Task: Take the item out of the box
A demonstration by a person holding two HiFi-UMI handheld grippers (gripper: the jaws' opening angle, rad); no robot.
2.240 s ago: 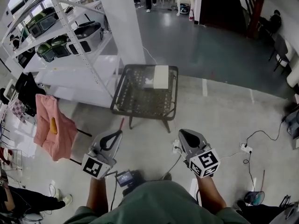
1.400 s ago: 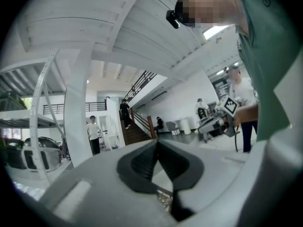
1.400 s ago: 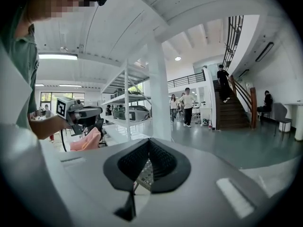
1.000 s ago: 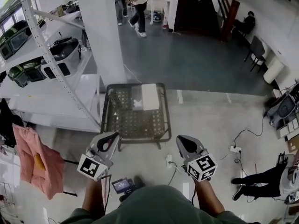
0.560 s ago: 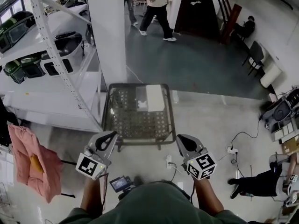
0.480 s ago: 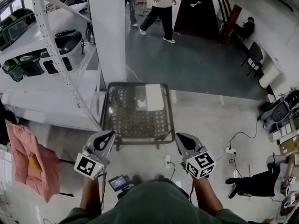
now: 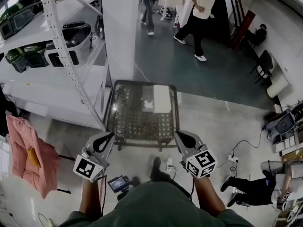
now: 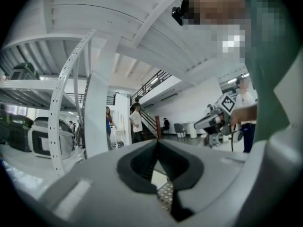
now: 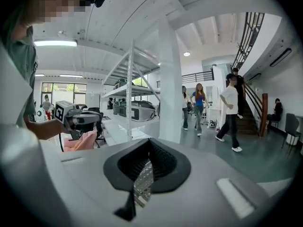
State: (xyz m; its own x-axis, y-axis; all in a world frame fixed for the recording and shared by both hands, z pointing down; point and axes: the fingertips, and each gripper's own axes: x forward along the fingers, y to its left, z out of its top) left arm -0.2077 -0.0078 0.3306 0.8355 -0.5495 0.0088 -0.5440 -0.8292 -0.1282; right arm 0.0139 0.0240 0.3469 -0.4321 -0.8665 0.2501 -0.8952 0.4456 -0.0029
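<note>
Now | left claw (image 7: 109, 135), right claw (image 7: 178, 135) (both closed); one table (image 7: 137, 123); one box (image 7: 162, 99)

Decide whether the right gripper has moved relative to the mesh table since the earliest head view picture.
Yes. The right gripper has come forward toward the mesh table: its tip now overlaps the table's near right corner; earlier it fell short.
</note>
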